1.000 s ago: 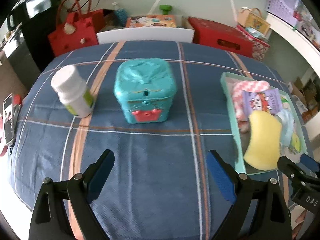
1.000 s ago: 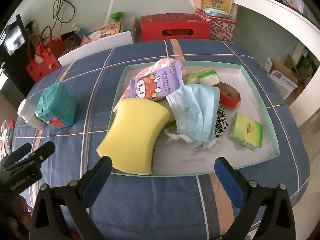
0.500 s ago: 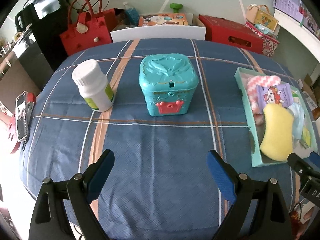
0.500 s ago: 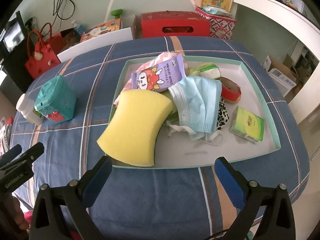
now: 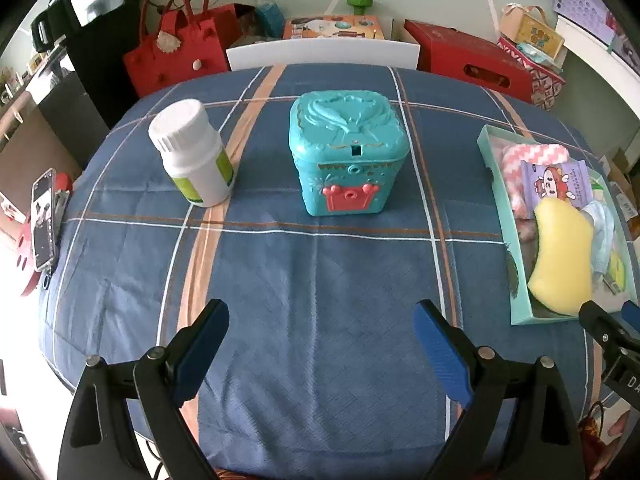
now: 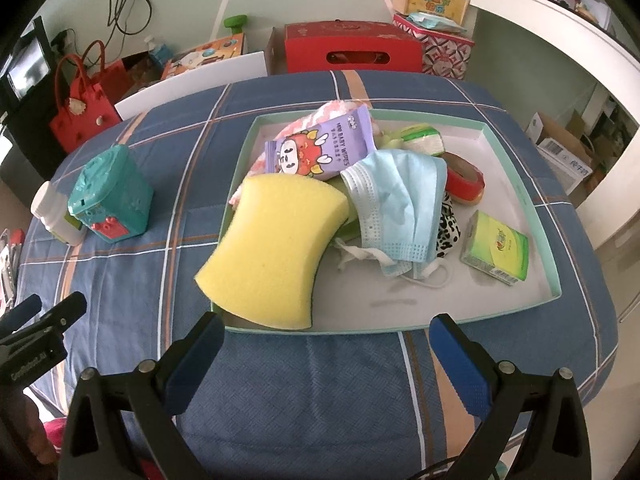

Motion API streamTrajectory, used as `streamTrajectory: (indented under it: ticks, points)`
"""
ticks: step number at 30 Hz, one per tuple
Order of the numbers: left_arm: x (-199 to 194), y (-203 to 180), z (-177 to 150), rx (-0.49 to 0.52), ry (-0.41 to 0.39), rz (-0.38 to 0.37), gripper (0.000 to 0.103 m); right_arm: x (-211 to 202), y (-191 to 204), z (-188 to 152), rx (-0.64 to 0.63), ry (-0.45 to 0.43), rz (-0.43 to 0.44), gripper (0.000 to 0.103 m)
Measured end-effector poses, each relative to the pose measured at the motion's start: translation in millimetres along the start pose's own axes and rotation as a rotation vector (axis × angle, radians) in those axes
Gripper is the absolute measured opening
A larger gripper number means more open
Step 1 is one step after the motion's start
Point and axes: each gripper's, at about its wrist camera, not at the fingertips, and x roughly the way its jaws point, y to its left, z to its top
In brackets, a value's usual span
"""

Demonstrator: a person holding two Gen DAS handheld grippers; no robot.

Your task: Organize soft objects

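A mint-rimmed tray (image 6: pixel 520 196) on the blue plaid table holds a yellow sponge (image 6: pixel 276 248) leaning over its near left rim, a purple baby-wipes pack (image 6: pixel 320 148), a blue face mask (image 6: pixel 400 196), a pink zigzag cloth (image 6: pixel 328 114), a green tissue pack (image 6: pixel 496 252) and a red tape roll (image 6: pixel 464 180). My right gripper (image 6: pixel 326 354) is open and empty, just in front of the tray. My left gripper (image 5: pixel 322 340) is open and empty over bare cloth, left of the tray (image 5: pixel 500 184); the sponge (image 5: pixel 560 256) shows there too.
A teal toy box (image 5: pixel 348 156) and a white pill bottle (image 5: pixel 192 156) stand mid-table. A phone (image 5: pixel 42 220) lies off the left edge. Red bags, boxes and a white chair back (image 5: pixel 320 52) line the far side.
Both grippers have drawn back and up from the table, so more of the table and tray shows. The left view has swung left. Both stay open; nothing in the tray moved.
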Motion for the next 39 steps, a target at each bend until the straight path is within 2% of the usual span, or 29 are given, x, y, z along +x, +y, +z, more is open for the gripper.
streamTrajectory:
  ticks: [39]
  points:
    - [4.7, -0.1, -0.6, 0.01, 0.013, 0.011, 0.093, 3.7, 3.6, 0.5, -0.016, 0.013, -0.005, 0.103]
